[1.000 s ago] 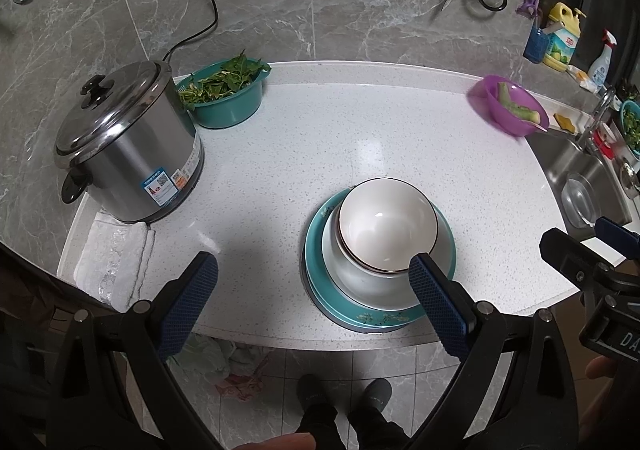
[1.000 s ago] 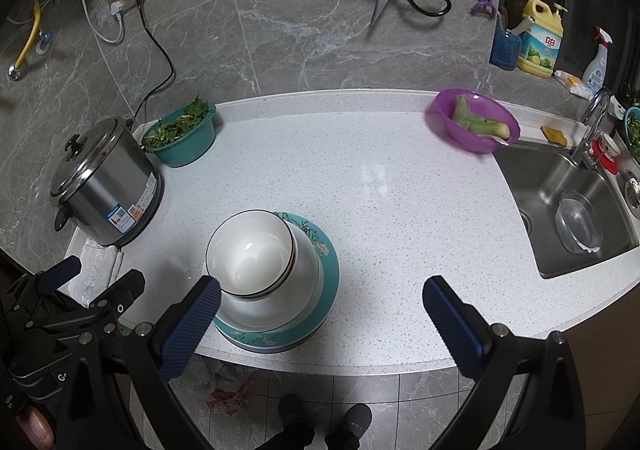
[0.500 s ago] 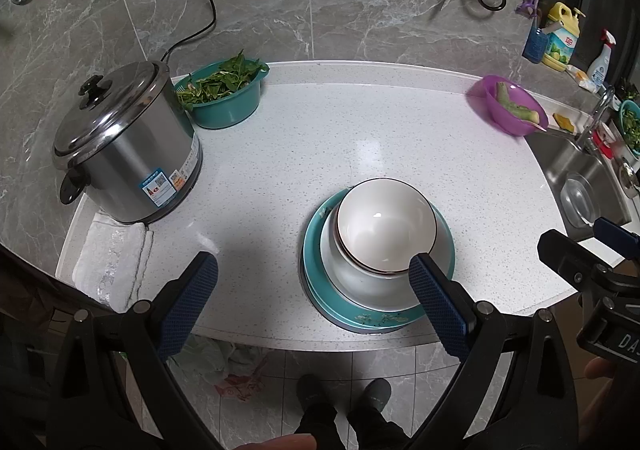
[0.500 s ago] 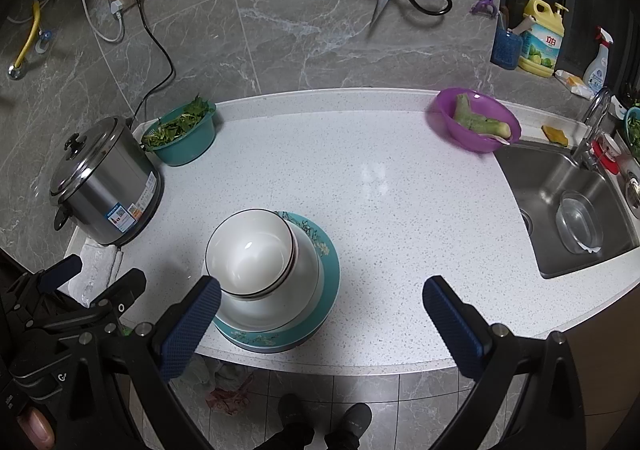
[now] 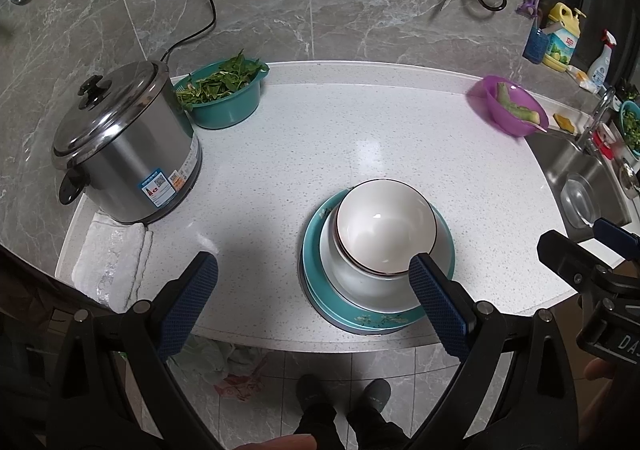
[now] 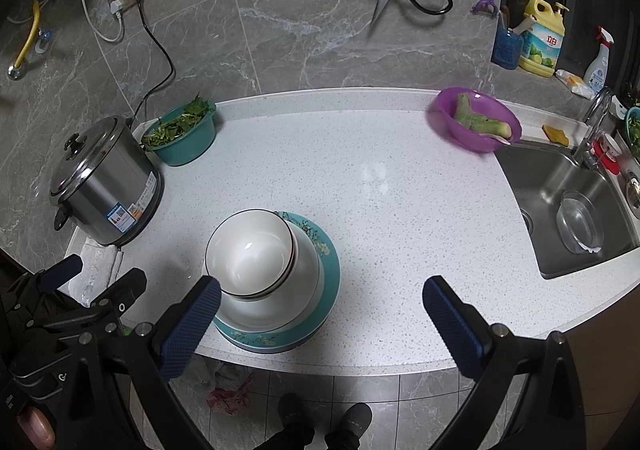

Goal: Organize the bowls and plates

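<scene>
A small white bowl with a dark rim [image 5: 386, 228] [image 6: 250, 250] sits nested in a larger white bowl [image 5: 362, 286] [image 6: 296, 286], both stacked on a teal floral plate [image 5: 376, 320] [image 6: 320, 314] near the counter's front edge. My left gripper [image 5: 312, 290] hangs open above the front edge, its right finger [image 5: 434, 300] overlapping the stack's near side. My right gripper [image 6: 324, 320] is open too, with its left finger [image 6: 188, 326] in front of the stack. Neither holds anything.
A steel rice cooker [image 5: 120, 154] stands at the left on a white cloth [image 5: 112, 258], with a teal basin of greens [image 5: 226, 98] behind it. A purple bowl [image 6: 474, 124] sits by the sink [image 6: 568, 210], which holds a glass bowl. The person's shoes [image 5: 340, 398] show below.
</scene>
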A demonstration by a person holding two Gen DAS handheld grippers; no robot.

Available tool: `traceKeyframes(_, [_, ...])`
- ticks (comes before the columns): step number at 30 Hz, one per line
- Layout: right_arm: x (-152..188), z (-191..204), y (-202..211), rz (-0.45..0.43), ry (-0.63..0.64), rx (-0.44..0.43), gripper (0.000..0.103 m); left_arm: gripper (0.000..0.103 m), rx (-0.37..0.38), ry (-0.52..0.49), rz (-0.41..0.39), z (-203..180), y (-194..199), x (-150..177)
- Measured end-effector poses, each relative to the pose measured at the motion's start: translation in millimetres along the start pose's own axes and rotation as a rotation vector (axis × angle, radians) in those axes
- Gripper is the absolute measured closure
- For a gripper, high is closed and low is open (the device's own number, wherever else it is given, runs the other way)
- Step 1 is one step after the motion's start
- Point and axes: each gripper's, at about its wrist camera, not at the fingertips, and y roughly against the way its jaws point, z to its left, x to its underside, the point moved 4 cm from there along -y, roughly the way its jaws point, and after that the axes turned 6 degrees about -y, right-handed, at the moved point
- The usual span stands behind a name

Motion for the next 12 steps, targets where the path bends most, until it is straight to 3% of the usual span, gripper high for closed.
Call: traceKeyframes(12, [-0.9, -0.5, -0.5, 0.001, 0.001, 0.0, 0.0, 0.006, -0.012, -0.006, -0.02, 1.5, 0.8, -1.3])
